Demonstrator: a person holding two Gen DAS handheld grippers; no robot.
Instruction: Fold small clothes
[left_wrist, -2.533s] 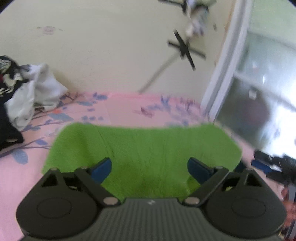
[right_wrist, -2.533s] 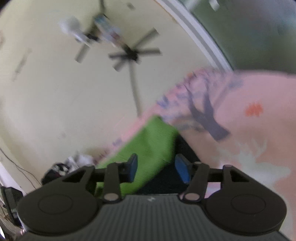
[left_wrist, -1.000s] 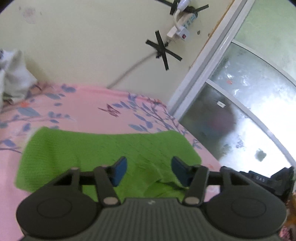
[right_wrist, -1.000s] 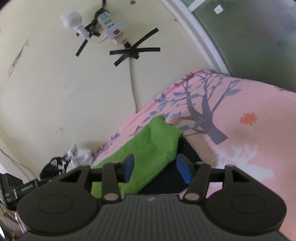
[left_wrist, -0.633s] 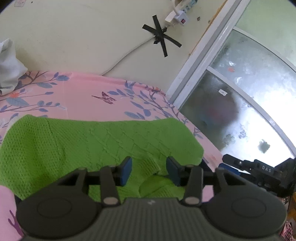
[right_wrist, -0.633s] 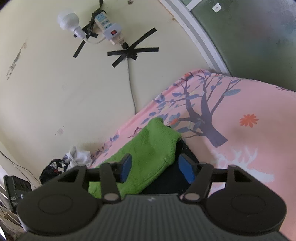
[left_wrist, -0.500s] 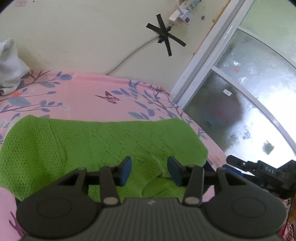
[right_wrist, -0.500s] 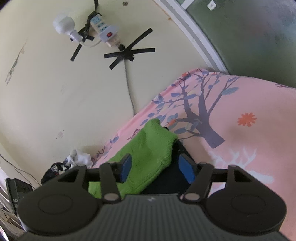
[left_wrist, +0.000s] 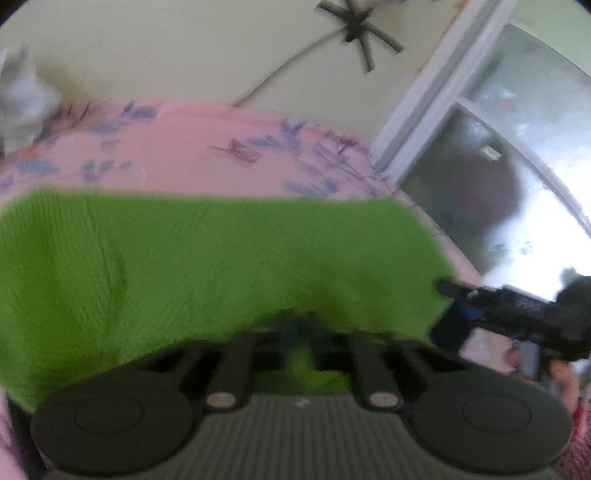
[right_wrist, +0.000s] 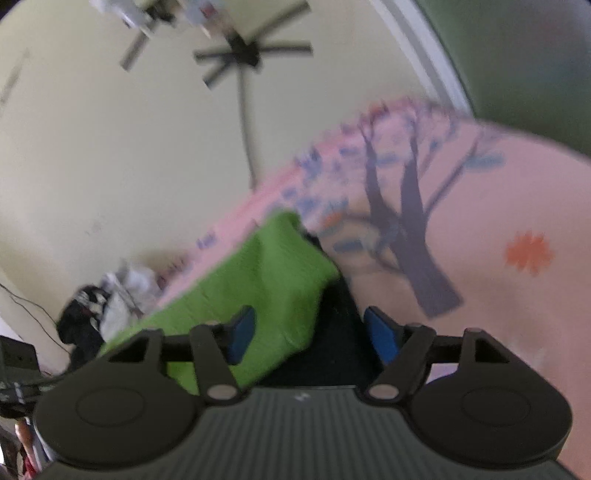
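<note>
A green knit garment (left_wrist: 221, 258) lies spread across the pink flowered bedsheet (left_wrist: 184, 147). My left gripper (left_wrist: 299, 325) is shut on the garment's near edge, and green cloth bunches between and behind its pads; the picture is blurred. The right gripper (left_wrist: 454, 306) shows at the garment's right end in the left wrist view. In the right wrist view the right gripper (right_wrist: 310, 336) has its jaws closing. The corner of the green garment (right_wrist: 266, 280) lies between the blue pads, over a dark patch (right_wrist: 340, 339). The pads do not press on the cloth.
A heap of black and white clothes (right_wrist: 107, 295) sits by the wall at the far left of the bed. A cable and taped power strip (right_wrist: 240, 51) hang on the cream wall. A frosted glass door (left_wrist: 498, 184) borders the bed's right side.
The left jaws have snapped shut on the garment's near edge. Both grippers have moved forward and lower toward the green cloth. The right jaws have narrowed a little.
</note>
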